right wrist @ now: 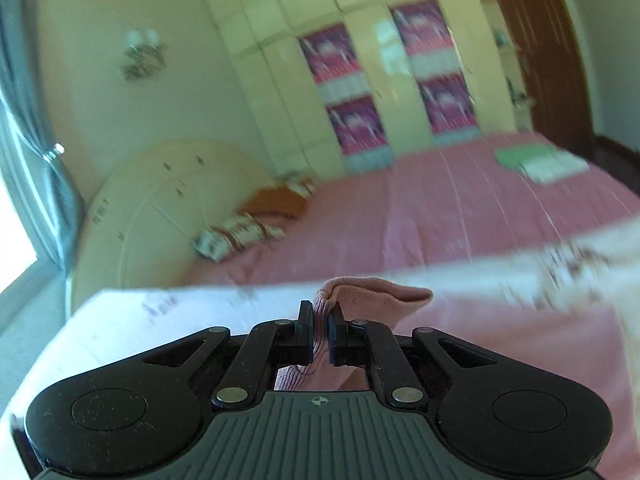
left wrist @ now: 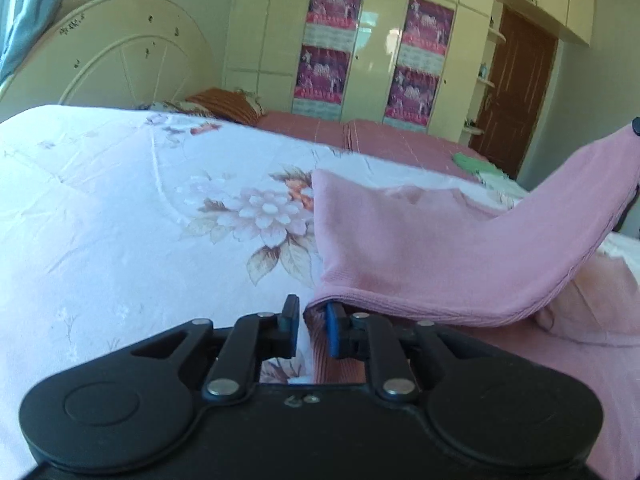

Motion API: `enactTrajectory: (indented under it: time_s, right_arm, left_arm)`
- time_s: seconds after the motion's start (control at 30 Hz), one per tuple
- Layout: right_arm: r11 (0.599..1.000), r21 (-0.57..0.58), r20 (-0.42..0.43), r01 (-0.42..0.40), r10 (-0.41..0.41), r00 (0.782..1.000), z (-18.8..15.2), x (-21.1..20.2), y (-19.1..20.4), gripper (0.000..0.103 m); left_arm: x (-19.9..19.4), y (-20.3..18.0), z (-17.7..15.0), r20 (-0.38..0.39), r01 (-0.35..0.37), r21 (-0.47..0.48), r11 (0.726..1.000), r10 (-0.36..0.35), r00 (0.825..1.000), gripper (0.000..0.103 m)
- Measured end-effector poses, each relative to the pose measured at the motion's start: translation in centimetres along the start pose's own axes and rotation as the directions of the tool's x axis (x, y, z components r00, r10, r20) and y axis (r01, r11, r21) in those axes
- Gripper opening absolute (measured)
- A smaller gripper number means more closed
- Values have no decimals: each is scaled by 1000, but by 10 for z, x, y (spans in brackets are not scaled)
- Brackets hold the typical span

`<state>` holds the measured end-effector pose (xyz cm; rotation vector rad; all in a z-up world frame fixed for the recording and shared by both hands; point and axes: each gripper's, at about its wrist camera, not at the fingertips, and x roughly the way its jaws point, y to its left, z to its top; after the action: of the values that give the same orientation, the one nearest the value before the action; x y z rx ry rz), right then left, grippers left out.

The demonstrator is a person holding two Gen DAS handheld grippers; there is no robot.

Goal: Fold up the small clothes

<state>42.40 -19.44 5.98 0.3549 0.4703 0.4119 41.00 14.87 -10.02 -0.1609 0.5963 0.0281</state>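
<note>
A pink ribbed garment (left wrist: 420, 248) lies on the floral quilt (left wrist: 120, 208). Its right end is lifted and stretches up to the right edge of the left wrist view. My left gripper (left wrist: 314, 330) sits low at the garment's near left corner, shut on a fold of the ribbed cloth that shows between its pads. In the right wrist view my right gripper (right wrist: 320, 338) is shut on the garment's hem (right wrist: 376, 294), which bunches over the fingertips and is held up above the bed. That view is blurred.
The quilt covers the near part of a bed with a pink sheet (right wrist: 440, 208). Pillows (right wrist: 240, 236) lie by the cream headboard (left wrist: 120, 56). Folded green and white clothes (right wrist: 536, 162) rest at the far side. A wardrobe (left wrist: 380, 40) and a brown door (left wrist: 516, 88) stand behind.
</note>
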Motion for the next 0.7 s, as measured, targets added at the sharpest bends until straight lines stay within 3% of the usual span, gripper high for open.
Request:
enactTrajectory:
  time_s: [0.07, 0.13, 0.2, 0.27, 0.33, 0.43, 0.7]
  right_arm:
    - [999, -44, 56, -16, 19, 998, 10, -14, 11, 6]
    - [994, -100, 53, 38, -33, 998, -3, -21, 7, 6]
    - [990, -89, -66, 110, -116, 991, -36, -4, -17, 6]
    - [979, -54, -234, 195, -202, 951, -82, 22, -49, 6]
    - [974, 6, -293, 226, -214, 932, -111, 30, -72, 6]
    - [973, 90, -262, 211, -181, 948, -121, 26, -86, 6]
    - [985, 55, -102, 165, -159, 982, -79, 4, -68, 6]
  left_arm:
    - [-1, 1, 0, -4, -8, -6, 1000, 8, 1000, 15]
    - [9, 3, -3, -61, -13, -11, 1000, 12, 998, 15]
    - [12, 5, -6, -74, -3, -14, 1000, 2, 997, 17]
    - [12, 4, -4, -86, -2, 5, 1000, 3, 996, 18]
    - [12, 2, -4, -92, -2, 34, 999, 5, 996, 18]
    - [13, 2, -4, -96, 0, 58, 998, 6, 995, 18]
    - [13, -1, -6, -92, -5, 79, 997, 12, 996, 17]
